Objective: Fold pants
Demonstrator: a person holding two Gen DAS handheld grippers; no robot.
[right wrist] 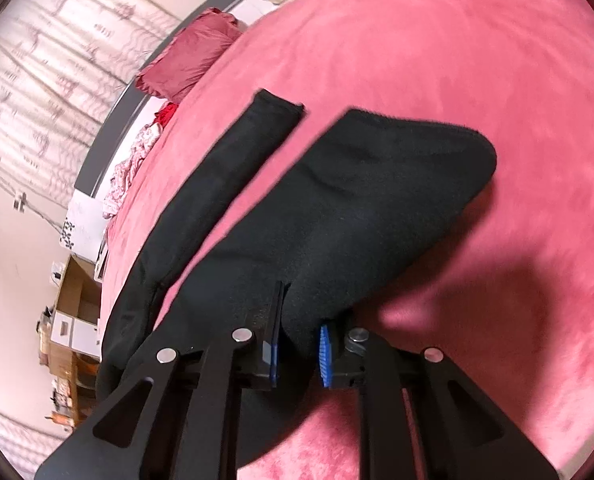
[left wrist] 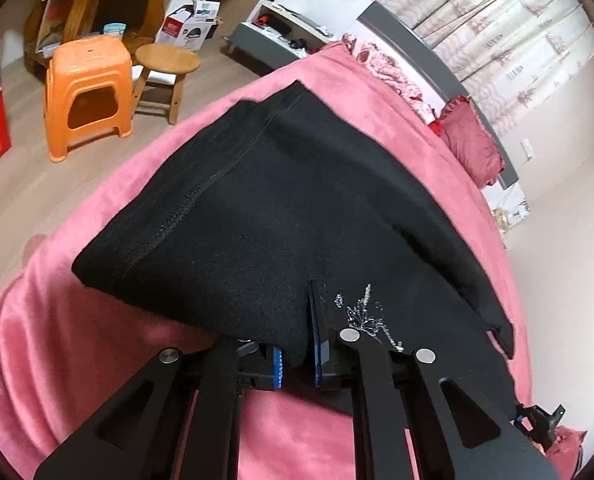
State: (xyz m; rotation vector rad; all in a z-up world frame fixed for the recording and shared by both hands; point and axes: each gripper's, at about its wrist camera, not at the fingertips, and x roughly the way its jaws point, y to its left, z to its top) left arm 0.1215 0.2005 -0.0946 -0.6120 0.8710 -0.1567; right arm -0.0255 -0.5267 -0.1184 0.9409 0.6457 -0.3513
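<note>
Pants of black fleece-like fabric point(left wrist: 281, 208) lie spread over a bed covered with a pink plush blanket point(left wrist: 97, 340). In the left wrist view the left claw point(left wrist: 297, 356) is pinched on a fold of the near edge of the garment, its blue-padded fingers point(left wrist: 278, 364) drawn close with cloth bunched between them. A small silvery embroidered motif point(left wrist: 363, 312) sits on the fabric just to the right of that claw, and a stitched seam runs away from the near left toward the far side. The gripped edge is raised off the blanket.

In the right wrist view the right claw point(right wrist: 299, 352) likewise clamps a fold of the black pants point(right wrist: 337, 208), with the blue pads point(right wrist: 325, 356) narrow on the cloth. Beyond it one leg stretches toward the far side, and the other leg lies to its left, a strip of pink blanket point(right wrist: 457, 60) showing between the two.

Far off in the left wrist view, on a pale wooden floor, stand an orange plastic stool point(left wrist: 87, 96) and, just to its right, a round wooden stool point(left wrist: 167, 76). A dark red pillow point(left wrist: 473, 140) rests at the far right edge of the bed, near patterned pale curtains point(left wrist: 497, 20).
</note>
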